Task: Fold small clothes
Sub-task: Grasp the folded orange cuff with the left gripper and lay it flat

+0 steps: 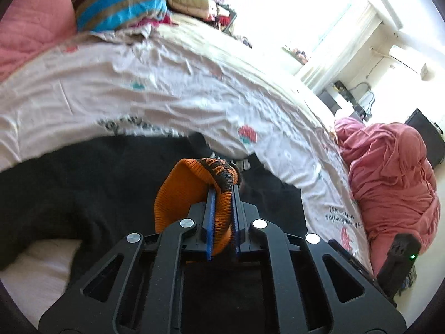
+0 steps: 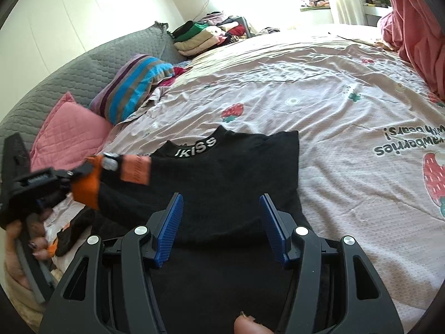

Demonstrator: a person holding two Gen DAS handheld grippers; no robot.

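- Left gripper [image 1: 222,208] is clamped tight on the orange knit cuff [image 1: 194,192] of a black top [image 2: 230,183], lifting that sleeve over the garment's left side; the thick ribbing may slide out of the narrow pinch mid-fold.
- The black top lies flat on the strawberry-print bedsheet [image 2: 319,89], collar away from the camera; dragging the sleeve across could bunch the body.
- Right gripper [image 2: 221,222] hovers above the hem, jaws wide apart and empty, so nothing pins the cloth if it shifts.
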